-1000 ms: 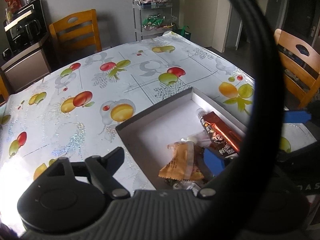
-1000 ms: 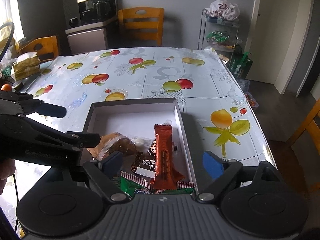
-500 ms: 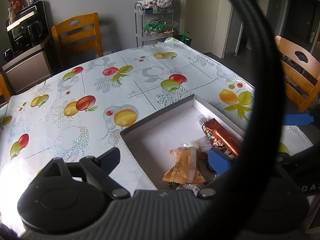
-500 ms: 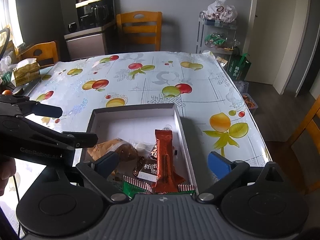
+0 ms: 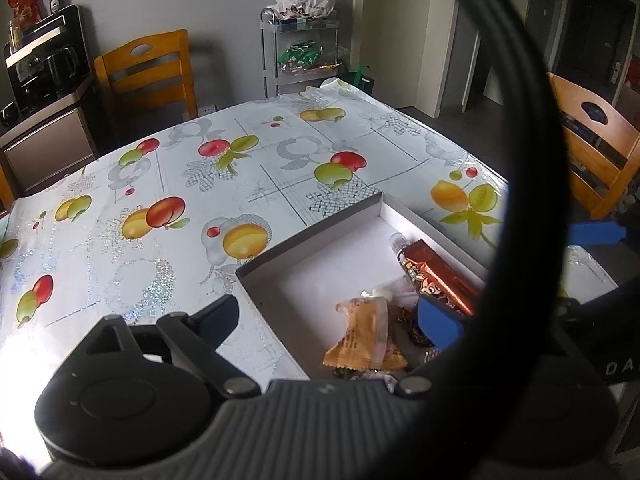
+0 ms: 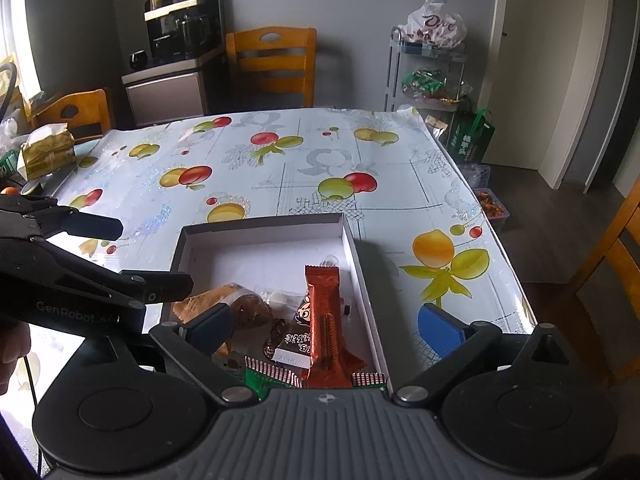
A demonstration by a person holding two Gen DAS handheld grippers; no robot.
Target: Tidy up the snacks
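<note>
A shallow grey box with a white inside sits on the fruit-print tablecloth; it also shows in the left wrist view. In its near end lie several snacks: a red-brown bar, an orange packet, a brown packet and a green wrapper. My right gripper is open and empty above the box's near end. My left gripper is open and empty over the box's left edge; it also shows at the left of the right wrist view.
A thick black cable loop crosses the left wrist view. A yellow bag lies at the table's far left. Wooden chairs stand around the table. A wire rack of snacks and an appliance cabinet stand by the wall.
Both grippers have drawn back and risen a little from the box; the box and snacks sit smaller and lower in view. Nothing in the box has moved.
</note>
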